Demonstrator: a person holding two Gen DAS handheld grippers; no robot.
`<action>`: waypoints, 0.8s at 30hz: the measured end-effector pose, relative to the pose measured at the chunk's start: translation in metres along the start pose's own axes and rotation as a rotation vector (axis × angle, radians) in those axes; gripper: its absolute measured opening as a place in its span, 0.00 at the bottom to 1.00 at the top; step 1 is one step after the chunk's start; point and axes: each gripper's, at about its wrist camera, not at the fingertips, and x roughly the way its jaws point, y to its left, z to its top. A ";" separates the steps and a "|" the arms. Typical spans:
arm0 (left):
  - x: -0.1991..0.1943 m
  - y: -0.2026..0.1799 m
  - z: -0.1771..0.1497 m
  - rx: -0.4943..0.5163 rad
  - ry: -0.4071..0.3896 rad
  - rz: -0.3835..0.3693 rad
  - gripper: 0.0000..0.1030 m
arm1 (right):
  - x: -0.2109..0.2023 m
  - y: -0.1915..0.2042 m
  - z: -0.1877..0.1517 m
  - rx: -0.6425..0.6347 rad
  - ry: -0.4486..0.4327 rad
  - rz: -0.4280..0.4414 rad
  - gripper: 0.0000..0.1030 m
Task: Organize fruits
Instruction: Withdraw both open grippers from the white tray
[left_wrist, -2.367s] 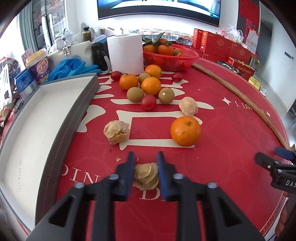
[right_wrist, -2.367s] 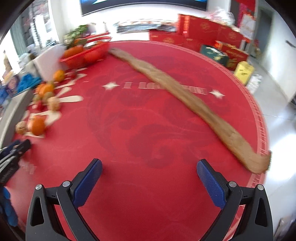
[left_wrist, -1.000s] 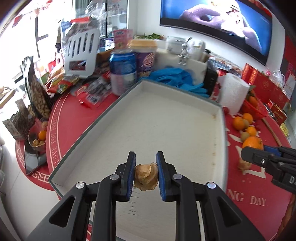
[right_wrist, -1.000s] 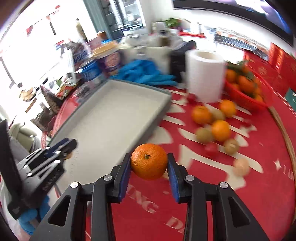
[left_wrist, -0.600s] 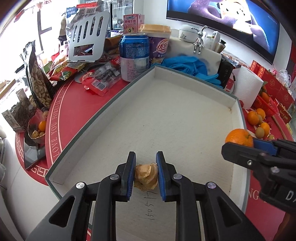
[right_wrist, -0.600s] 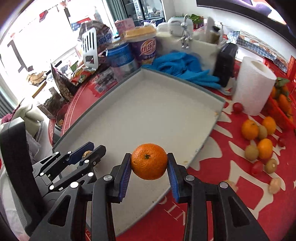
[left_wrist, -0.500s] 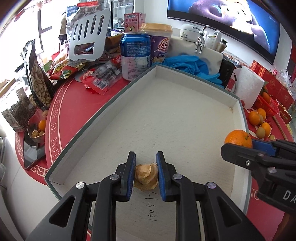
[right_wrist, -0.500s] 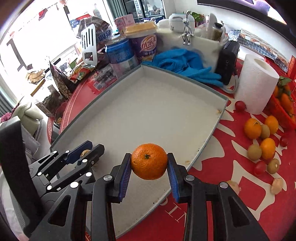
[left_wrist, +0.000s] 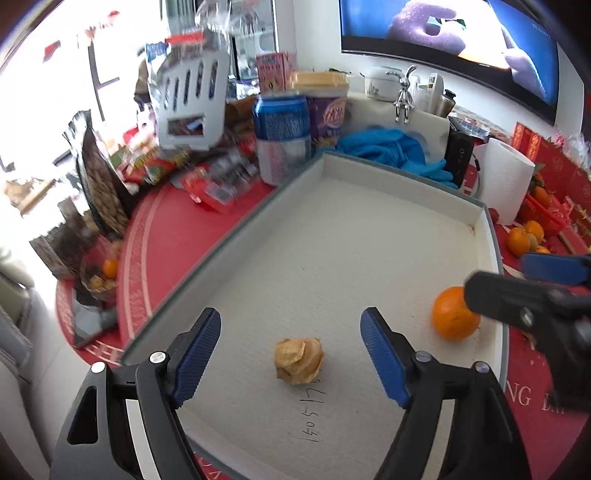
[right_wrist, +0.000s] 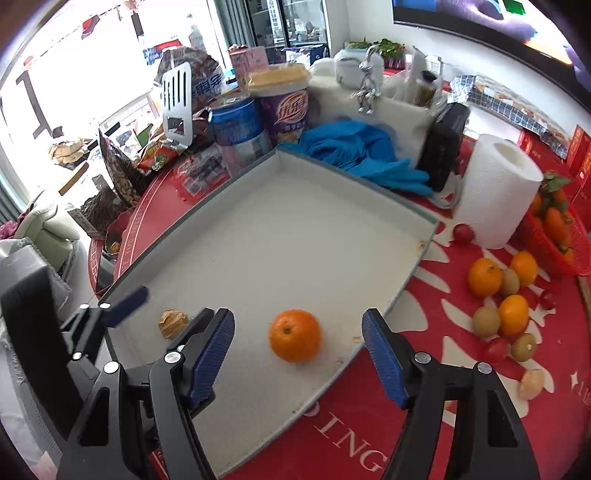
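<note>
A shallow grey tray with a white floor (left_wrist: 369, 236) (right_wrist: 280, 236) sits on the red table. A tan husked fruit (left_wrist: 298, 361) (right_wrist: 172, 322) lies on the tray floor between my left gripper's open fingers. My left gripper (left_wrist: 291, 350) is open and empty. An orange (right_wrist: 294, 335) (left_wrist: 455, 313) lies on the tray floor near its right wall. My right gripper (right_wrist: 298, 350) is open around it, not touching, and shows from the side in the left wrist view (left_wrist: 532, 295).
Loose oranges (right_wrist: 484, 277), kiwis (right_wrist: 486, 322) and small red fruits (right_wrist: 496, 350) lie on the red table right of the tray. A paper towel roll (right_wrist: 495, 192), a red basket (right_wrist: 561, 236), blue gloves (right_wrist: 354, 151), cans and snack bags crowd the far side.
Both grippers have opened. The husked fruit and the orange have left the jaws and now lie on the tray floor.
</note>
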 end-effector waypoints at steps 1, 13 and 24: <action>-0.001 -0.002 0.001 0.008 -0.001 0.005 0.80 | -0.002 -0.003 -0.001 0.007 -0.004 -0.003 1.00; -0.014 0.003 0.008 -0.057 0.004 -0.012 0.86 | -0.034 -0.017 -0.024 -0.039 -0.064 -0.169 1.00; -0.055 -0.011 0.033 -0.180 -0.074 -0.223 0.87 | -0.048 -0.013 -0.059 -0.150 -0.088 -0.303 1.00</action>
